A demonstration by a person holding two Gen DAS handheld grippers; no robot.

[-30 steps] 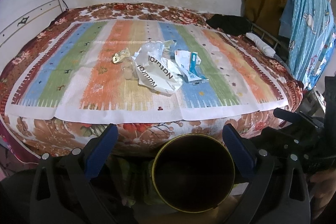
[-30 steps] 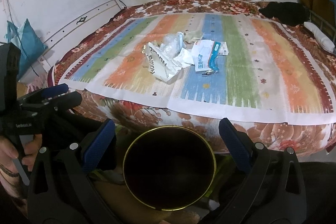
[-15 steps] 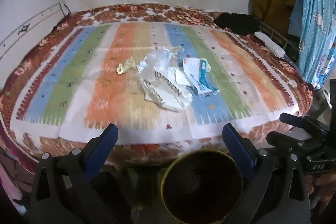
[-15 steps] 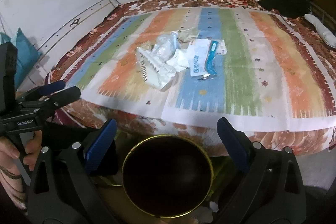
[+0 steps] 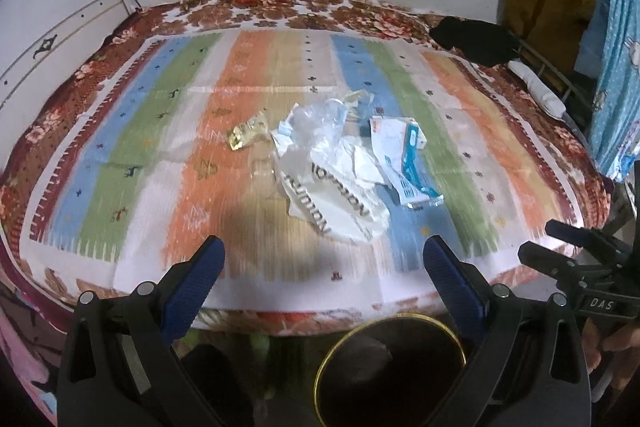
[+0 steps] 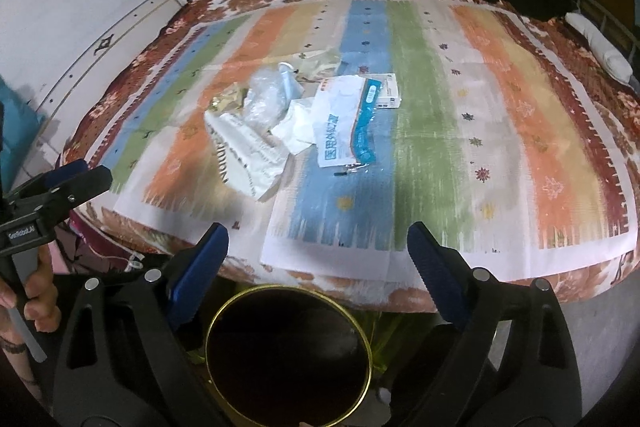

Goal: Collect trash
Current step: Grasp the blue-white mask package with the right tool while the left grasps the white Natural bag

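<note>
Trash pile [image 5: 340, 167] on striped mat [image 5: 120, 163], ahead of and beyond both tools, well apart from pads: white printed bag [image 5: 336, 199] nearest, blue-white packet [image 5: 404, 159] to its right, gold wrapper [image 5: 246, 135] to its left, clear plastic [image 5: 316, 119] behind.

Dark bin [image 6: 288, 355] with yellow rim below, between right tool's jaws but untouched.

Judged step: reach to pile. Advice: take nearest bag edge first, pinch single layer, carry back over bin.

Left gripper [image 5: 324, 255]: jaws apart, empty, angled down toward bed. Right gripper [image 6: 318, 241]: jaws wide, closing slightly, nothing pressed; angled down alike.
</note>
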